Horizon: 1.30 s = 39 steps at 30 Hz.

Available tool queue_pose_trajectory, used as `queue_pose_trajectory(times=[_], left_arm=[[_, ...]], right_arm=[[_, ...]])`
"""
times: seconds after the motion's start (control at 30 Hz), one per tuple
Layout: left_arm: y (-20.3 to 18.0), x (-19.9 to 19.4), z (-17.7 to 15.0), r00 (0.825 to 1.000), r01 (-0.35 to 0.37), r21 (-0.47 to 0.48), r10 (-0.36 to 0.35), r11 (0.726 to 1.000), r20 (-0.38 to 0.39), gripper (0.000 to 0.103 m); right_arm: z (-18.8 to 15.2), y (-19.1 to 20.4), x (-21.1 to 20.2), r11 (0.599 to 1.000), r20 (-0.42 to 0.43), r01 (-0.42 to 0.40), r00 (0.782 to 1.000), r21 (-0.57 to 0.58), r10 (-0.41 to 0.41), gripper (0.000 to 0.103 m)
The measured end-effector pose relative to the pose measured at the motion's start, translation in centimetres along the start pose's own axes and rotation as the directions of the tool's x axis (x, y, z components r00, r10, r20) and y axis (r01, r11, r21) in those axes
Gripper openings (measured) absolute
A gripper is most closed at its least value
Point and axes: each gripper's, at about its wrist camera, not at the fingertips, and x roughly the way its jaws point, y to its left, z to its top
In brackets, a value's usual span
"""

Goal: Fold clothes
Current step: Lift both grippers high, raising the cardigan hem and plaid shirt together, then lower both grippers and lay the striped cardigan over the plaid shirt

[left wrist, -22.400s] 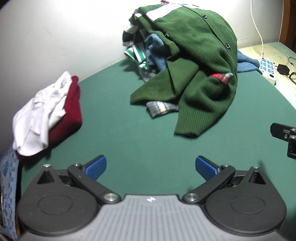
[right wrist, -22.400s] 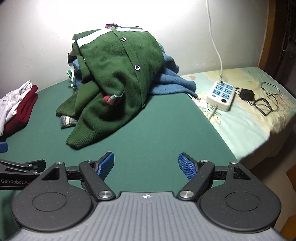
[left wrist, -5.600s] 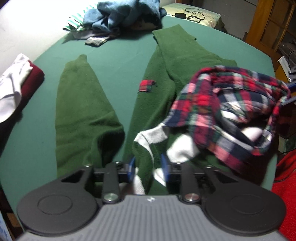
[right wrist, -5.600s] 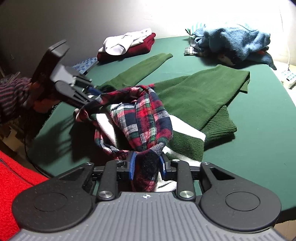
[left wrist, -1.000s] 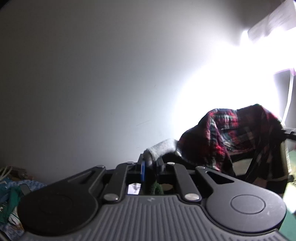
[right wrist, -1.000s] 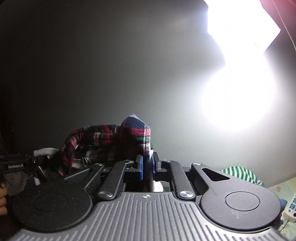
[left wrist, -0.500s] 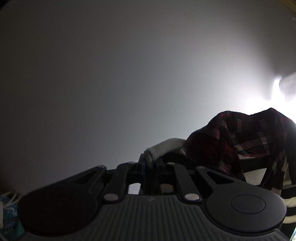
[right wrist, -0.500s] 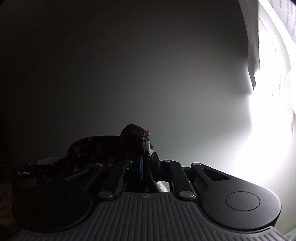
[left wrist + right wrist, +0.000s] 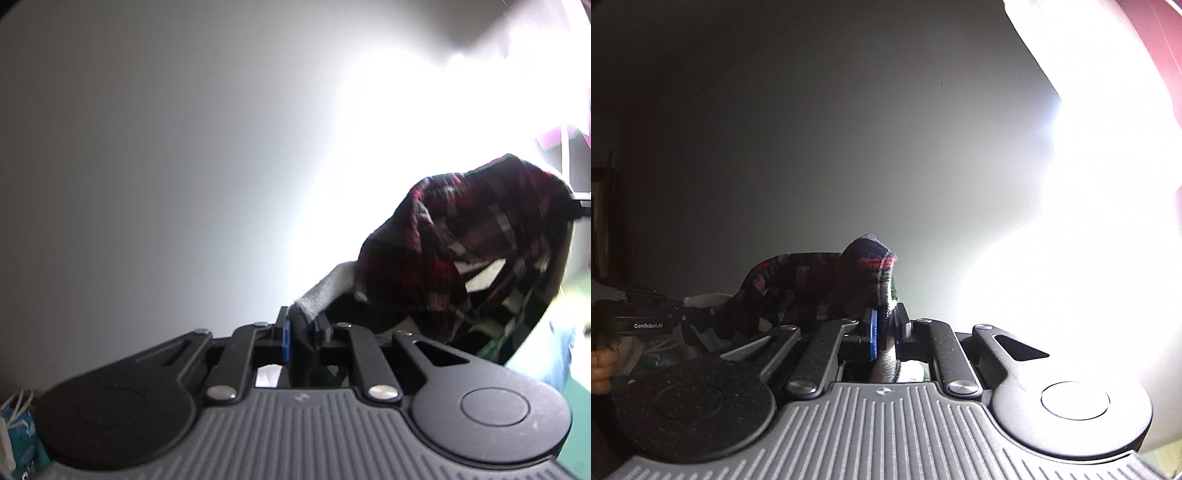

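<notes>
Hanging in the air between the two tools, the green cardigan with its plaid lining (image 9: pixel 454 243) is lifted well clear of any surface, its checked collar bunched and draped across the gap. On the left, the left gripper (image 9: pixel 303 332) pinches the white edge band (image 9: pixel 325 291) of the garment; its jaws have just eased apart a little, yet cloth fills the narrow gap and the pads look pressed on it. On the right, the right gripper (image 9: pixel 884 325) is clamped tight on a fold of the plaid fabric, which humps up over its fingertips. In the right wrist view the other tool and a hand (image 9: pixel 602 369) gripping its handle show at the left edge. Behind everything is a plain wall (image 9: pixel 166 147) washed out by a strong light, with a sliver of green table (image 9: pixel 580 402) low on the right. Judging by this, the folding proper has barely begun: the garment is only held up by its neckline, apparently to shake it straight, and laying it flat, folding sleeves and body, and stacking all remain.
</notes>
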Motion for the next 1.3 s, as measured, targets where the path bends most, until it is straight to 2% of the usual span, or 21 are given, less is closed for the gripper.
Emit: queue_pose_trajectory(times=[0.13,0.27,0.4,0.5,0.57,0.73,0.77,0.83,0.93,1.0,1.07,1.13,1.17,1.23,1.27,1.3], left_arm=[[-1.1,-1.1,-6.7,0.990,0.058,0.010,-0.056,0.998,-0.127,0.015],[-2.7,-3.0,-13.0,0.969,0.101,0.027,-0.093,0.994,-0.228,0.016],[-3.5,-6.4,-19.0,0.942,0.147,-0.016,-0.145,0.989,-0.304,0.017],[-7.2,-7.7,-21.2,0.919,0.158,-0.098,-0.183,0.983,-0.350,0.016],[-8.1,-7.2,-22.4,0.918,0.135,-0.136,-0.176,0.981,-0.355,0.014],[-8.5,-12.7,-22.5,0.920,0.090,-0.136,-0.135,0.987,-0.368,0.007],[-8.6,-13.3,-22.5,0.921,0.084,-0.128,-0.126,0.988,-0.369,0.002],[-8.5,-14.4,-22.6,0.921,0.073,-0.120,-0.114,0.990,-0.371,0.000],[-8.3,-14.3,-23.6,0.912,0.080,-0.161,-0.137,0.984,-0.386,0.000],[-8.8,-14.6,-24.3,0.906,0.076,-0.134,-0.124,0.988,-0.406,0.000],[-9.9,-14.5,-25.2,0.888,0.111,-0.111,-0.149,0.988,-0.435,0.004],[-11.4,-14.7,-25.9,0.871,0.172,-0.061,-0.181,0.983,-0.456,0.017],[-12.2,-14.7,-26.3,0.862,0.210,-0.024,-0.197,0.977,-0.468,0.019],[-13.9,-14.6,-27.1,0.839,0.290,0.035,-0.237,0.956,-0.489,0.033],[-14.6,-14.5,-27.5,0.826,0.326,0.045,-0.261,0.944,-0.500,0.038],[-15.1,-14.2,-27.9,0.814,0.349,0.051,-0.276,0.936,-0.511,0.048]], right_arm=[[-5.1,1.2,-3.6,1.000,-0.113,-0.009,0.994,-0.023,0.007,0.009],[-9.8,3.1,-7.3,0.999,-0.219,-0.029,0.975,-0.040,0.020,0.009],[-13.7,4.4,-11.0,0.997,-0.319,-0.055,0.947,-0.048,0.037,0.009],[-16.4,5.3,-13.6,0.995,-0.394,-0.079,0.918,-0.062,0.048,0.008],[-17.7,6.2,-14.9,0.993,-0.431,-0.096,0.900,-0.069,0.057,0.007],[-17.8,7.5,-15.6,0.986,-0.492,-0.147,0.866,-0.083,0.088,0.007],[-18.0,7.8,-15.6,0.983,-0.500,-0.159,0.861,-0.091,0.092,0.007],[-20.6,8.2,-16.6,0.976,-0.521,-0.191,0.847,-0.109,0.108,0.007],[-24.3,9.1,-17.1,0.954,-0.582,-0.267,0.800,-0.135,0.141,0.007],[-25.8,9.6,-17.4,0.938,-0.618,-0.309,0.771,-0.159,0.150,0.007],[-27.0,9.8,-17.4,0.930,-0.636,-0.317,0.760,-0.186,0.132,0.007],[-28.0,9.7,-17.2,0.932,-0.658,-0.306,0.746,-0.194,0.108,0.007],[-28.4,9.7,-17.2,0.930,-0.666,-0.307,0.739,-0.203,0.098,0.007],[-29.2,9.6,-17.2,0.922,-0.684,-0.315,0.725,-0.224,0.082,0.007],[-29.6,9.7,-17.3,0.919,-0.695,-0.320,0.715,-0.230,0.076,0.007],[-30.0,9.8,-17.4,0.915,-0.706,-0.328,0.705,-0.236,0.070,0.007]])
